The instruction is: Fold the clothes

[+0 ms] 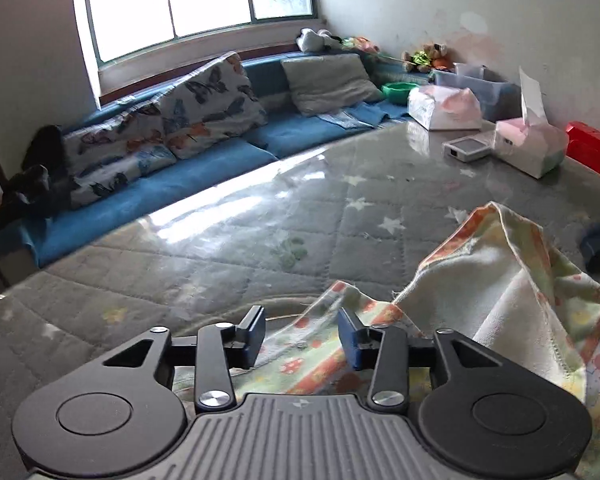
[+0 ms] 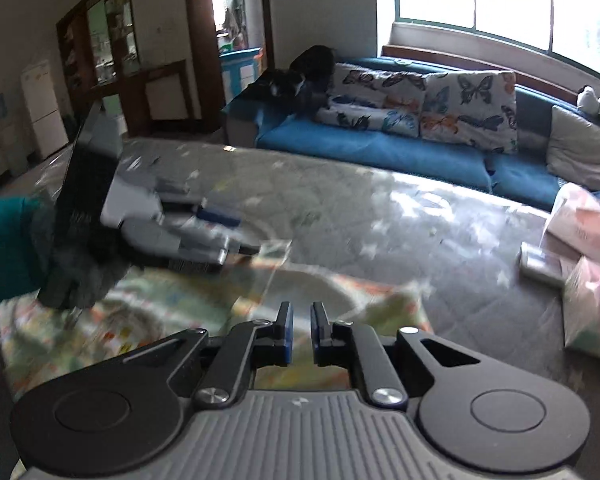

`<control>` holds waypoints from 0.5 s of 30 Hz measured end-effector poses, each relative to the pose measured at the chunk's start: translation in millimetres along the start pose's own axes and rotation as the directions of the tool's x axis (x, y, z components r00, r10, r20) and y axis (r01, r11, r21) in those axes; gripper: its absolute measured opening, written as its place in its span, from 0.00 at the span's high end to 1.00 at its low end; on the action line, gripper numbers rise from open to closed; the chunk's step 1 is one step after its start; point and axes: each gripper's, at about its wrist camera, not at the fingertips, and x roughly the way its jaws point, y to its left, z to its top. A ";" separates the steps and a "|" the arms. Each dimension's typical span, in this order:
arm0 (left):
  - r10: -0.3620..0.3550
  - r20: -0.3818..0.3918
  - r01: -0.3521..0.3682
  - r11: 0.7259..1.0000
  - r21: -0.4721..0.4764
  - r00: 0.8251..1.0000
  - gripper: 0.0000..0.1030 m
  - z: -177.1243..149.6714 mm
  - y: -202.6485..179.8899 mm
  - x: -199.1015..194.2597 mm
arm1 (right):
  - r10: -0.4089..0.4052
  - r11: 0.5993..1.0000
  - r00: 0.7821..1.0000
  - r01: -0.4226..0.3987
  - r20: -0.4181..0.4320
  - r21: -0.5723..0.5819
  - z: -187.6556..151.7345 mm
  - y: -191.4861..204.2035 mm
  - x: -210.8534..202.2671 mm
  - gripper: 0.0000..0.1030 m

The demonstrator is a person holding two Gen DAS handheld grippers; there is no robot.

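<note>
- left gripper [image 1: 302, 334] jaws spread wide, grasping nothing; patterned cloth [image 1: 500, 300] lies on the worktop [image 1: 220, 248] under and to the right of it, one part peaked up
- right gripper [image 2: 301, 330] jaws nearly together, small gap, nothing visibly between them; cloth [image 2: 148, 304] spread below
- step looks like picking an edge: bite the hem only (single layer), both sides level before folding
- right wrist view motion-blurred; cloth's near edge cut off by gripper bodies

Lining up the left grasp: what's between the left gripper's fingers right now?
In the left wrist view, the left gripper is open, and the floral cloth edge lies in the gap between its fingers, not yet pinched.
</note>
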 end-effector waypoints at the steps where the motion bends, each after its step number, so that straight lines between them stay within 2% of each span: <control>1: -0.007 -0.006 0.007 1.000 -0.001 1.000 0.56 -0.5 0.5 3.3 | 0.002 1.000 1.000 -0.002 -0.002 0.003 3.3 -2.0 5.0 0.91; 7: -0.048 -0.027 0.047 0.998 -0.044 0.998 0.56 -3.6 6.3 16.0 | 0.005 1.000 1.000 -0.005 -0.009 0.012 16.8 -8.1 37.2 0.90; 9: -0.065 -0.017 0.064 0.997 -0.053 0.998 0.66 -4.6 6.6 16.2 | 0.010 1.000 1.000 -0.009 -0.013 0.018 18.5 -9.2 44.7 0.89; 11: -0.070 -0.008 0.070 0.997 -0.034 0.998 0.85 -5.0 1.9 14.5 | 0.007 1.000 1.000 -0.006 -0.018 0.020 19.0 -7.1 53.5 0.88; 13: -0.067 -0.002 0.067 0.998 -0.007 0.998 0.93 -4.8 -4.4 11.9 | 0.006 1.000 1.000 -0.005 -0.022 0.028 20.9 -8.9 58.9 0.88; 15: -0.069 -0.002 0.069 0.997 -0.027 0.998 0.96 -6.0 -2.7 8.1 | 0.006 0.999 1.000 -0.005 -0.025 0.037 22.8 -10.6 63.1 0.85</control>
